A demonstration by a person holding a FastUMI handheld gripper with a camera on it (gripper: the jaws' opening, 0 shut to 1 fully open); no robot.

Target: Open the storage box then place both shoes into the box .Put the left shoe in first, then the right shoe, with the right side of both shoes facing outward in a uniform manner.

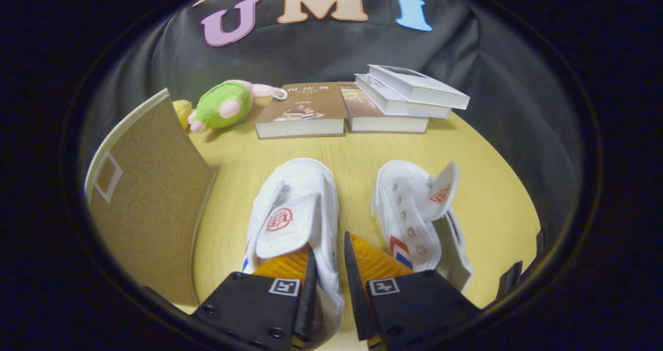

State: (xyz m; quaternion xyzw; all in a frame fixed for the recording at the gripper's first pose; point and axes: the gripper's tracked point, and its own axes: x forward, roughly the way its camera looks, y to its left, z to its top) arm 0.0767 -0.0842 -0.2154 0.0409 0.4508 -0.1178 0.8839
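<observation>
Gripper view: one round wooden table (481, 185) carries everything, its far edge against the dark booth wall. The biggest thing on it is one tan fabric storage box (150, 201), standing at the table's left edge with a small label window on its near face; whether its lid is open I cannot tell. Along the far edge lie four books: two brown-covered ones flat and side by side, the left book (303, 113) and the right book (373, 115), and two white books (414, 89) stacked askew on top of the right one. Two white canvas shoes sit side by side at the table's middle, toes pointing to the far edge. The left shoe (295, 211) has its tongue lying flat; the right shoe (414, 211) has its tongue flipped up and bears a red and blue stripe on its side. One green and pink plush toy (225, 105) lies at the far left edge, between the box and the books. The gripper (329, 258) has its jaws drawn close, pinching the right side wall of the left shoe near the heel
</observation>
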